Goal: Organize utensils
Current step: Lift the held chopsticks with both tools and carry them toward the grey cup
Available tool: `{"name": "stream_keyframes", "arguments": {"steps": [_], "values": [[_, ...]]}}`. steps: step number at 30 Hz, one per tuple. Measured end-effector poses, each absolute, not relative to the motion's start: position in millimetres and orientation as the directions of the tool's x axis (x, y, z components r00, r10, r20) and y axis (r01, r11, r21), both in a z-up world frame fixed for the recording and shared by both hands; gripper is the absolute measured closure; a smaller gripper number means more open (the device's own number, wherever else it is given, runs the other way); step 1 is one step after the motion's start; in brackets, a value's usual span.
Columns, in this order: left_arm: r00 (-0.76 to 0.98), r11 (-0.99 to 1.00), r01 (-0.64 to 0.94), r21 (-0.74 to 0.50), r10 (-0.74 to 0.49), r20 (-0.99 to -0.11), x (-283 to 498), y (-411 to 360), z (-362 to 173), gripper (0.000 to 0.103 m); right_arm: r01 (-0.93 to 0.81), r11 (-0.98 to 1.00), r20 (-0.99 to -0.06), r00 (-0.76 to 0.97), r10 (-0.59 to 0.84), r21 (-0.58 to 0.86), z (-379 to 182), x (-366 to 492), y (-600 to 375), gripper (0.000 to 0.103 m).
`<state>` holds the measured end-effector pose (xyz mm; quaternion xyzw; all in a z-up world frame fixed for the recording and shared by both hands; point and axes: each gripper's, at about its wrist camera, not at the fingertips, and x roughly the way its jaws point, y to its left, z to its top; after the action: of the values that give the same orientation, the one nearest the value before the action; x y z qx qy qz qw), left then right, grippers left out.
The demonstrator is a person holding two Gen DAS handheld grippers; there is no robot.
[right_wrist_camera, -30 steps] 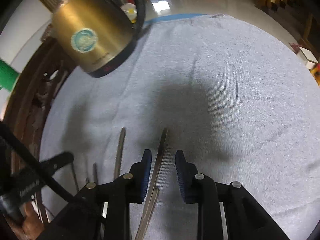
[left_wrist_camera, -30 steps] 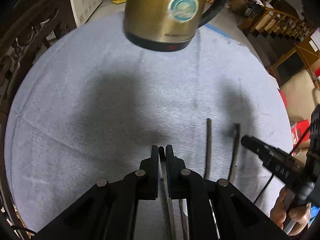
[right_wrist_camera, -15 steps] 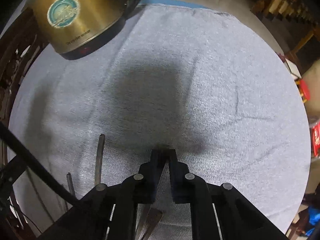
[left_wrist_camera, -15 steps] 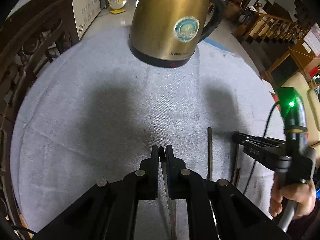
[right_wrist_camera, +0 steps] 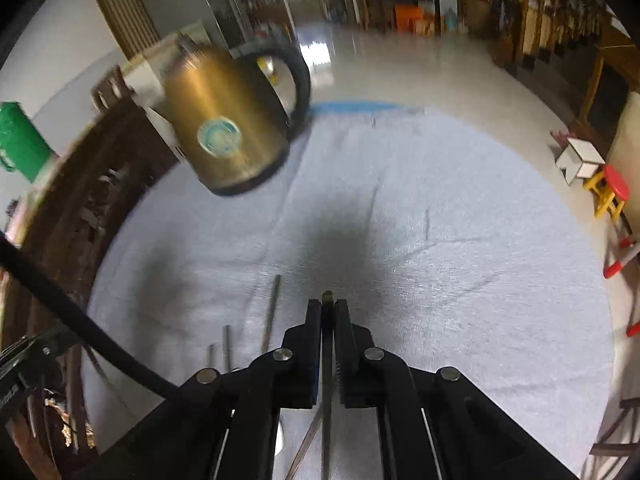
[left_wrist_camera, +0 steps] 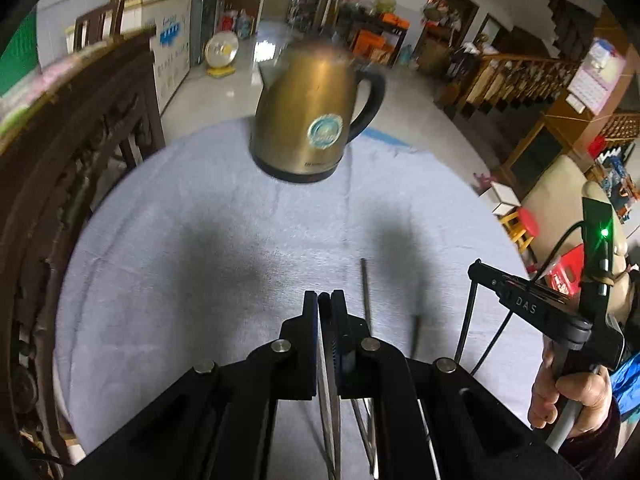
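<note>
Steel sits clamped in both my grippers: the left gripper is clenched on a thin flat utensil that runs back under the fingers, and the right gripper is clenched on another utensil, its tip just poking out past the fingertips. Whether each is a knife, fork or spoon I cannot tell, as only the narrow shanks show

Just beyond my left fingers, a dark handle lies flat on the grey cloth, with more slim handles beside it to the right. From the right wrist I see the same row left of my fingers, roughly parallel. Farther off, a brass kettle stands near the cloth's far edge, well apart from the row

I judge this the carry step, both pieces lifted clear and not yet placed. Next calls for lowering each piece beside the row, parallel to its neighbours, then easing the fingers apart only once the steel rests on the cloth, and keeping my two hands from crossing
</note>
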<state>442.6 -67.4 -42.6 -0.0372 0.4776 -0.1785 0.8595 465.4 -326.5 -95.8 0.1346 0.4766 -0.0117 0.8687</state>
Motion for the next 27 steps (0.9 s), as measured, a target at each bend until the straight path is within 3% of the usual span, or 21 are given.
{"name": "stream_keyframes", "arguments": {"steps": [10,18,27], "values": [[0.654,0.909,0.366,-0.197,-0.402,-0.641,338,-59,32,0.098,0.027,0.972,-0.591,0.798,0.120,0.234,-14,334,-307,0.096],[0.712,0.890,0.417,-0.183,-0.445,-0.543,269,-51,73,0.098,-0.060,0.967,-0.394,0.906,0.158,0.249,34,227,-294,0.096],[0.737,0.861,0.486,-0.147,-0.495,-0.460,205,-47,108,0.098,-0.128,0.962,-0.231,0.955,0.185,0.241,47,161,-267,0.096]]}}
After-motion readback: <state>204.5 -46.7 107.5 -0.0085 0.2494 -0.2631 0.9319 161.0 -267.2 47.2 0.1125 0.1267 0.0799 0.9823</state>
